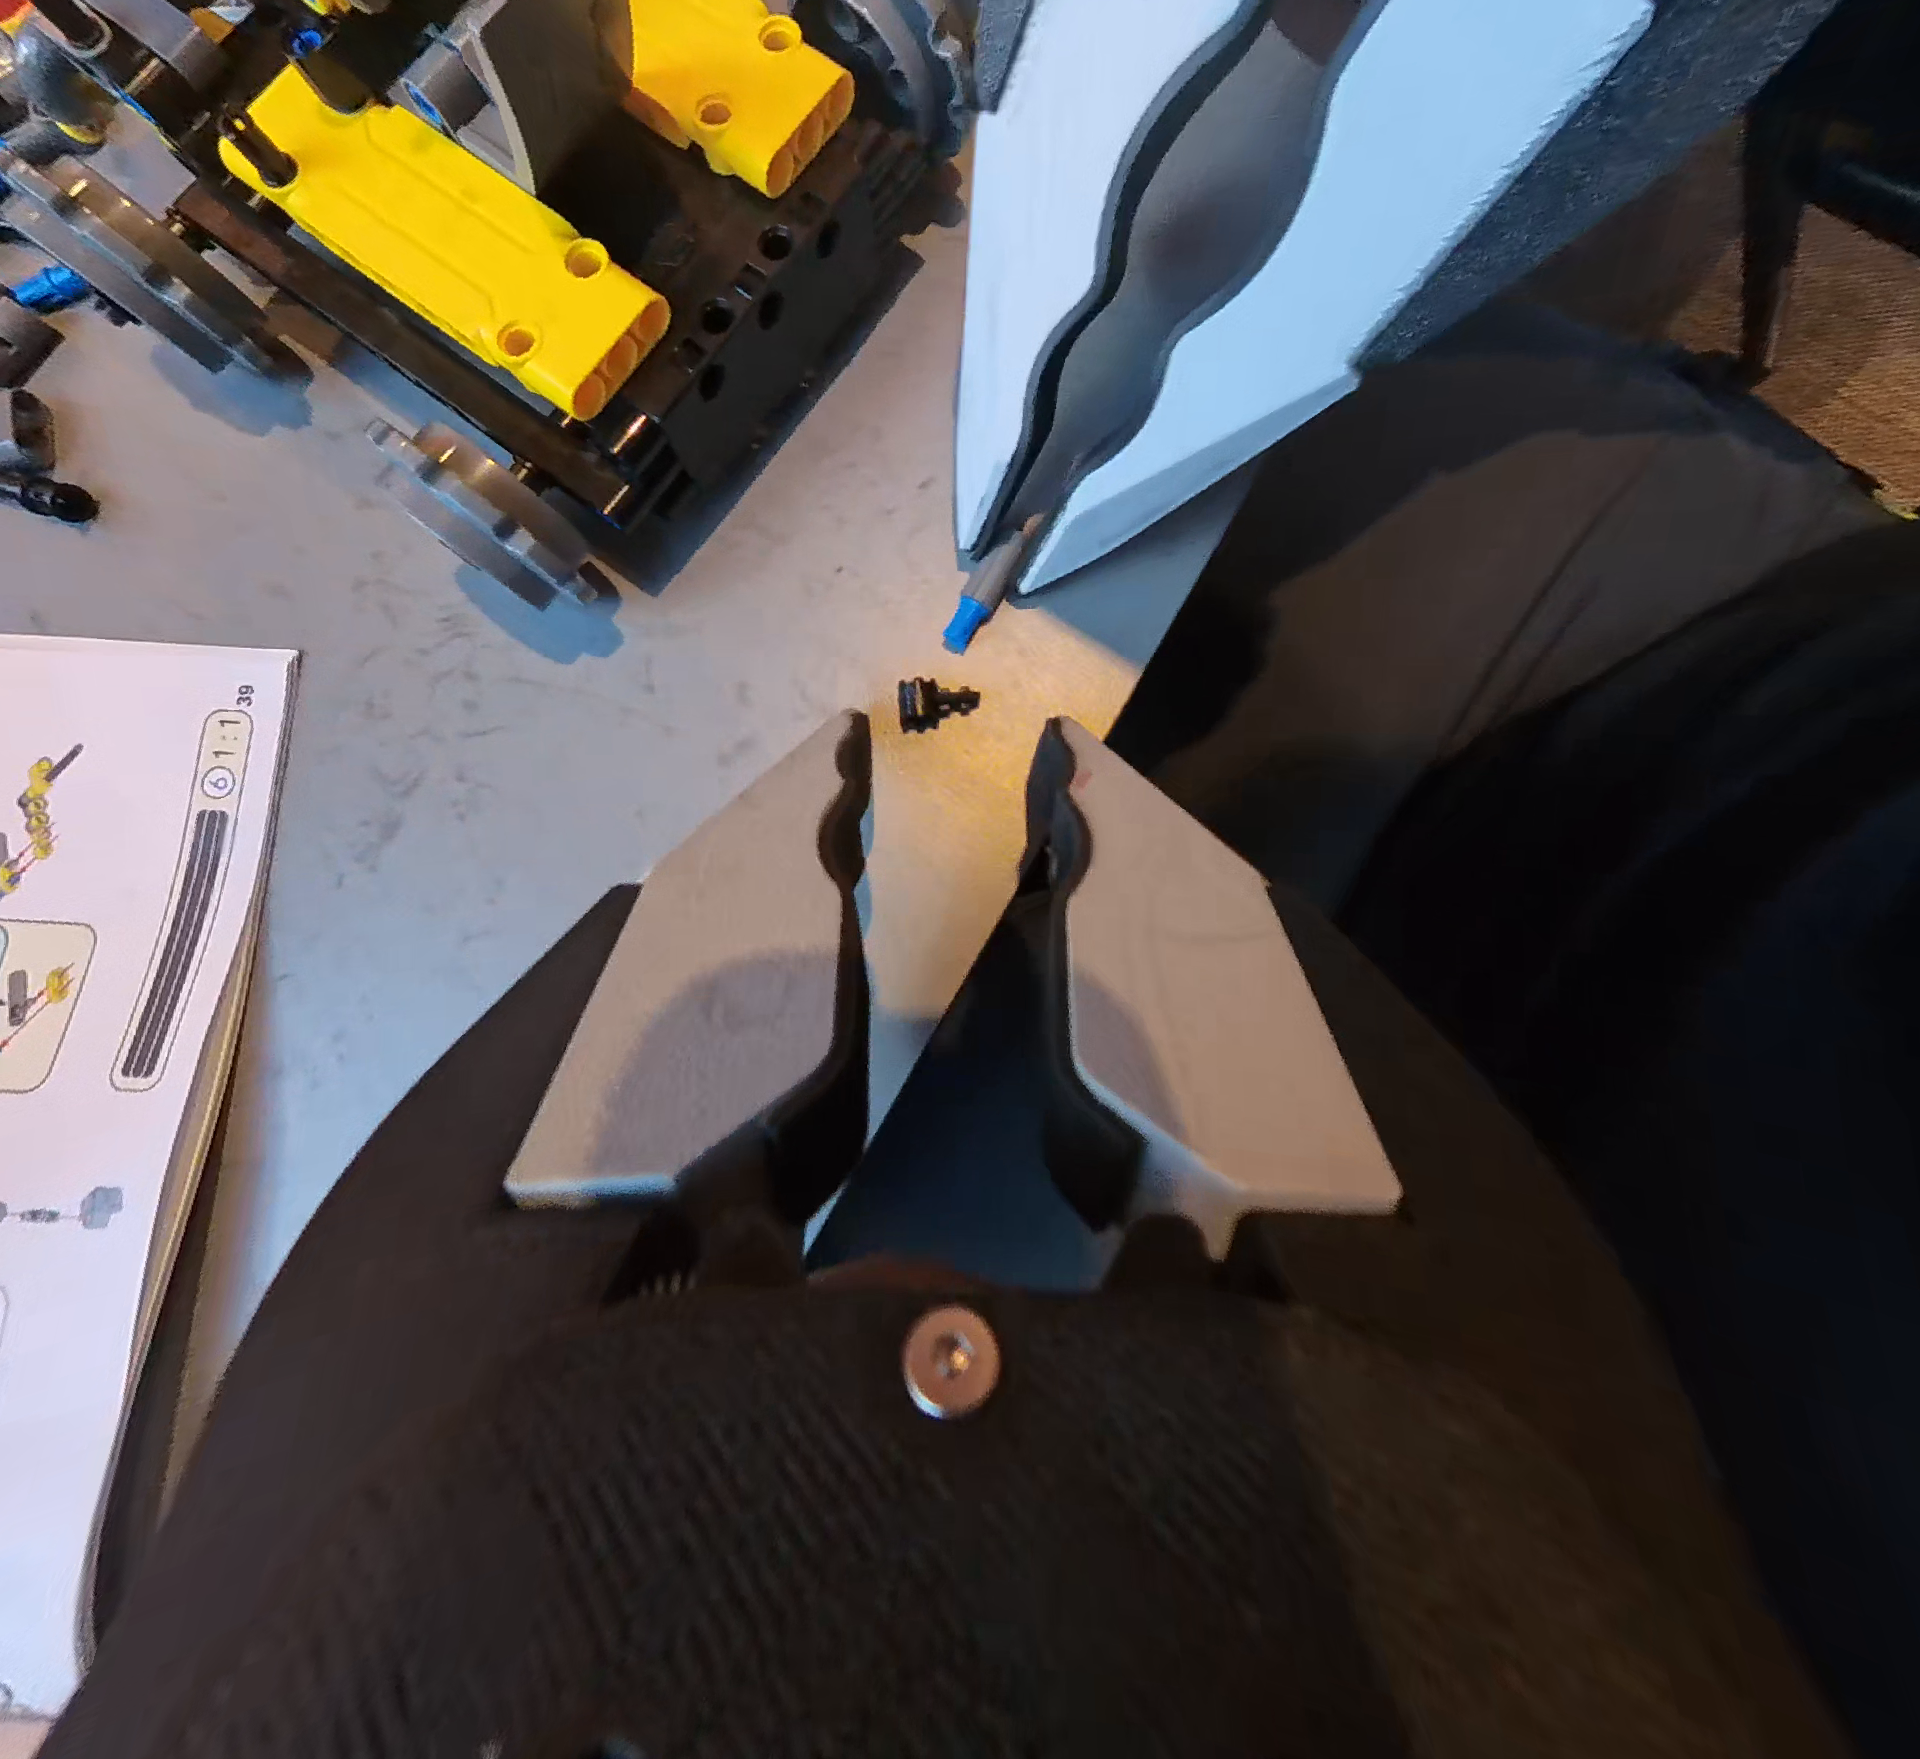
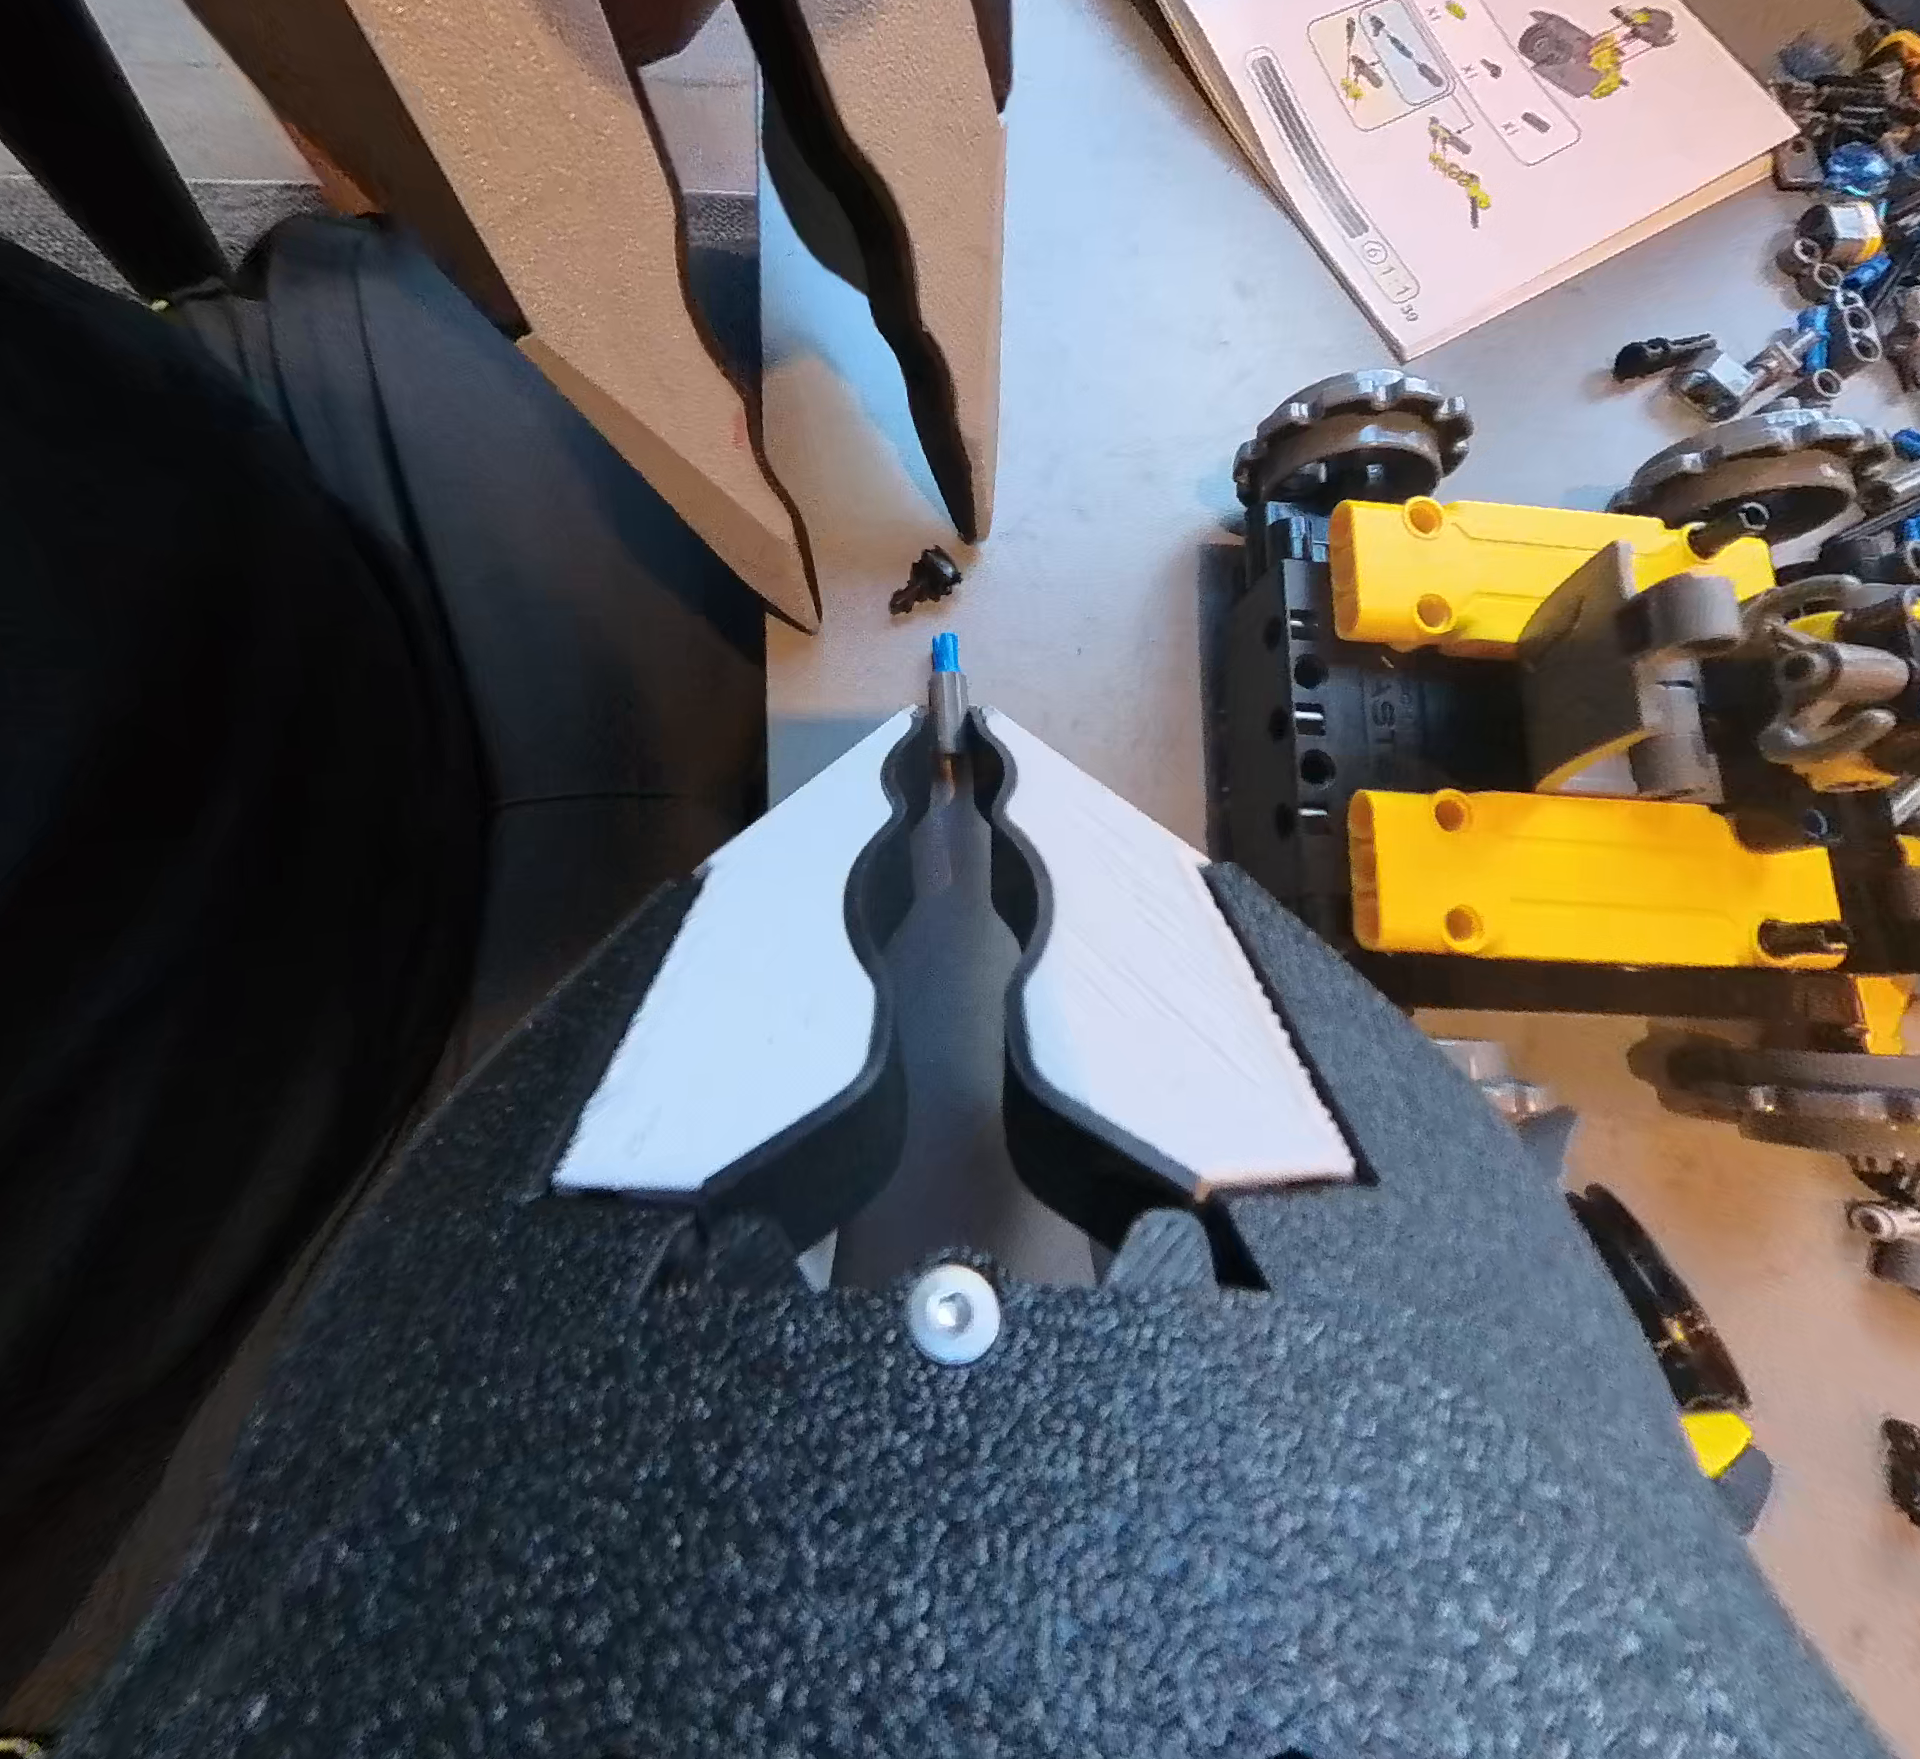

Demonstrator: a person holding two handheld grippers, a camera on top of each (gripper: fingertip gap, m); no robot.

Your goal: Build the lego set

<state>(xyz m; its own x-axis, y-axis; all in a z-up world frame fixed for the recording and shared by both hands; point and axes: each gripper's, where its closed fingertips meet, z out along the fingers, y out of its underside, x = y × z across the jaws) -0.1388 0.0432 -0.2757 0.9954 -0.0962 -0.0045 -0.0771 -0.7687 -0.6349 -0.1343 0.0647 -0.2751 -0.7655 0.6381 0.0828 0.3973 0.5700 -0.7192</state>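
Observation:
My left gripper (image 1: 954,722) is open, its tips just short of a small black connector pin (image 1: 933,703) lying on the grey table near its right edge. The pin also shows in the right wrist view (image 2: 925,579), between the left gripper's tips (image 2: 896,579). My right gripper (image 2: 943,714) is shut on a grey peg with a blue tip (image 2: 945,683), which sticks out of the fingertips toward the black pin. In the left wrist view the right gripper (image 1: 1000,566) comes in from above with the grey and blue peg (image 1: 972,610) pointing down at the pin.
A yellow, black and grey brick-built vehicle (image 1: 499,234) (image 2: 1558,774) stands on the table (image 1: 436,691). An open instruction booklet (image 1: 125,982) (image 2: 1434,78) lies nearby. Several loose small parts (image 2: 1829,286) lie beyond it. A person's dark-clothed lap (image 1: 1558,878) is past the table edge. Only a small space, under 4 cm, lies between the two pairs of fingers.

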